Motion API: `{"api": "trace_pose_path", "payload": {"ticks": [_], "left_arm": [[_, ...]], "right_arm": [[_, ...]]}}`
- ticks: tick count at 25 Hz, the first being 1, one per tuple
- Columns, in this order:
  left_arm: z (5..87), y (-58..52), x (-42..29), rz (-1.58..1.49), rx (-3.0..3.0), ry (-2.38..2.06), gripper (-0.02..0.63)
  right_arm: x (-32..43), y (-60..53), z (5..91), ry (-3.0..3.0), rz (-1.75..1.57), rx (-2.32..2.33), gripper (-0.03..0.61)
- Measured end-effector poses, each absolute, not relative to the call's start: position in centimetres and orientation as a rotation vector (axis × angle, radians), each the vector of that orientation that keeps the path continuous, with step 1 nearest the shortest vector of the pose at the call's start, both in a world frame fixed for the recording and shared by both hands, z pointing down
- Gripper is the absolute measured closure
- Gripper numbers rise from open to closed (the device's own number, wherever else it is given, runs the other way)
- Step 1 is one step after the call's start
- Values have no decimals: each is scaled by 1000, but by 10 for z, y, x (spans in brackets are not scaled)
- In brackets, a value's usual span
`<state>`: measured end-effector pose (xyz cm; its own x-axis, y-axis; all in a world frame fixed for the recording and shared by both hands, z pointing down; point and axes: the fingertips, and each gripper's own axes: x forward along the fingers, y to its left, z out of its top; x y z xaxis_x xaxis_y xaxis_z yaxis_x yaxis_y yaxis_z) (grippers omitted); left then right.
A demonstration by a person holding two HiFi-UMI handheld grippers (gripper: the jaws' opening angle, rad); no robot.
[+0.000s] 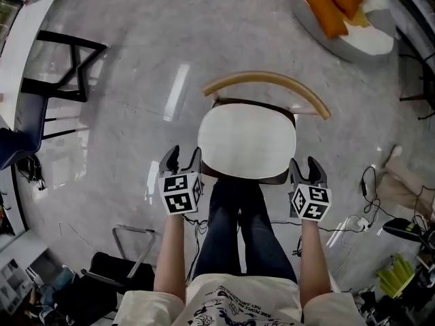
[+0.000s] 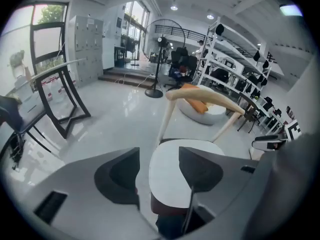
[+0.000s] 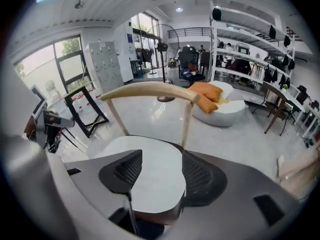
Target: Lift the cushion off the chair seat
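The white cushion lies flat on the chair seat; likely soft and light, best pinched at its side edges; left gripper and right gripper flank it, both wide and empty.

A standing person reaches both bare arms forward and down, the left arm and right arm flanking the legs. The left tool and right tool point steeply downward, side by side at matching height, marker cubes facing up. Both tools' jaws stand wide apart, gripping nothing.
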<state>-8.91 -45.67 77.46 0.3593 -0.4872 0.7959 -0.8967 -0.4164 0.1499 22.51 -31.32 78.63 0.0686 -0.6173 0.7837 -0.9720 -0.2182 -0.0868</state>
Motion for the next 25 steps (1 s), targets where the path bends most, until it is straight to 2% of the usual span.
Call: {"api": "trace_pose_path", "payload": {"ticks": [13,25], "left_arm": [[962,-448,-54,1092,1948,-1018,344],[1059,-442,-55,1148,1868,-915,318]], "right_arm": [[257,-308,961,-1507,1156,1748,310],[271,-286,1062,-1439,1295,1676,279]]}}
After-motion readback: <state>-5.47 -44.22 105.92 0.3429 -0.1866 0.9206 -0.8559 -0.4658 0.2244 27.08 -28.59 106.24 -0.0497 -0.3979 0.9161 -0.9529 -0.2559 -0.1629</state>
